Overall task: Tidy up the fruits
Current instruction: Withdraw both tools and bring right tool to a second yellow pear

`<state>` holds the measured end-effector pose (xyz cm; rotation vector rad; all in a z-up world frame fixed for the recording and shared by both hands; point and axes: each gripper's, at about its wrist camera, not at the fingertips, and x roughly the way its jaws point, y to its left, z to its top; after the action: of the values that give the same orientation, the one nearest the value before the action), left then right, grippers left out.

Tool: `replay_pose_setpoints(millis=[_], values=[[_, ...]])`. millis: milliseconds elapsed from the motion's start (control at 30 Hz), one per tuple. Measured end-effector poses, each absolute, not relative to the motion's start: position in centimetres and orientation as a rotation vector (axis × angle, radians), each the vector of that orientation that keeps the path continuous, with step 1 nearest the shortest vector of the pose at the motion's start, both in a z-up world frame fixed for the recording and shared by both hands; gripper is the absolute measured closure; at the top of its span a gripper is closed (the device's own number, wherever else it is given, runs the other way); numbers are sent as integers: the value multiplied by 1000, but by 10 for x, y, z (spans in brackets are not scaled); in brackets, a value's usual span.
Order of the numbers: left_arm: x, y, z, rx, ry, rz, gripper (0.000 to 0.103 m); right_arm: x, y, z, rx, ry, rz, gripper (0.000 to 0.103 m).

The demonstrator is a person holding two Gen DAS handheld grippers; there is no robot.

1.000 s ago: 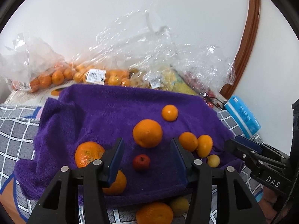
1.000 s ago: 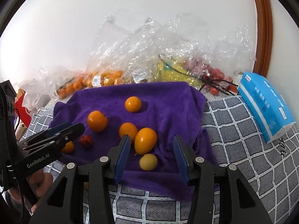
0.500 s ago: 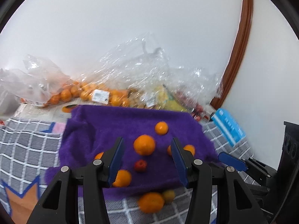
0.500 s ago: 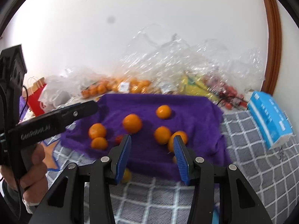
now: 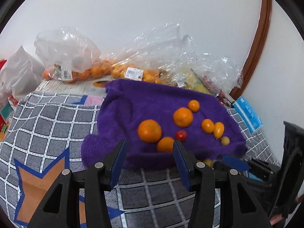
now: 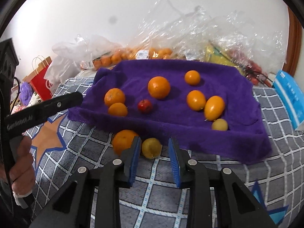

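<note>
A purple towel (image 6: 171, 117) lies on the checked blanket and carries several oranges (image 6: 158, 87), a small red fruit (image 6: 144, 106) and a small yellow fruit (image 6: 219, 124). A yellow lemon (image 6: 151, 147) and an orange (image 6: 124, 141) lie on the blanket just in front of the towel. My right gripper (image 6: 154, 148) is open, its fingertips on either side of the lemon, not closed on it. My left gripper (image 5: 149, 148) is open and empty over the towel's near left edge (image 5: 106, 152); it also shows at the left in the right wrist view (image 6: 43, 110).
Clear plastic bags of oranges (image 5: 98, 70) and other fruit (image 6: 218, 57) pile up against the wall behind the towel. A blue tissue pack (image 6: 290, 98) lies to the right. A red paper bag (image 6: 40, 79) stands at the far left.
Both grippers pulled back and up from the towel, then the right one came down in front of it over the lemon. The left gripper shifted left. Both stayed open.
</note>
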<state>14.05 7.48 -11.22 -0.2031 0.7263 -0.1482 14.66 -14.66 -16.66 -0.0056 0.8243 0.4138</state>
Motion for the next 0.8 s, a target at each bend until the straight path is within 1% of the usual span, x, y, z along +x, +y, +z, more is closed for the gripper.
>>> replay_pose_setpoints(millis=[100,233,400,667,800], values=[[142,77,-124,-205,737,-159,54,155,-142,-177,-2,857,413,75],[146,77,-134,-221,775,-170,54,157,-140,-178,-27,842,409,75],[146,77,-137,-242,772,-175,49,154,-145,-179,-36,830,421,69],[143,62,-138,-145,750,-126,45,153,-143,-179,-57,831,441,69],[144,65,-138,-167,749,-134,45,149,-141,-179,-85,822,457,70]])
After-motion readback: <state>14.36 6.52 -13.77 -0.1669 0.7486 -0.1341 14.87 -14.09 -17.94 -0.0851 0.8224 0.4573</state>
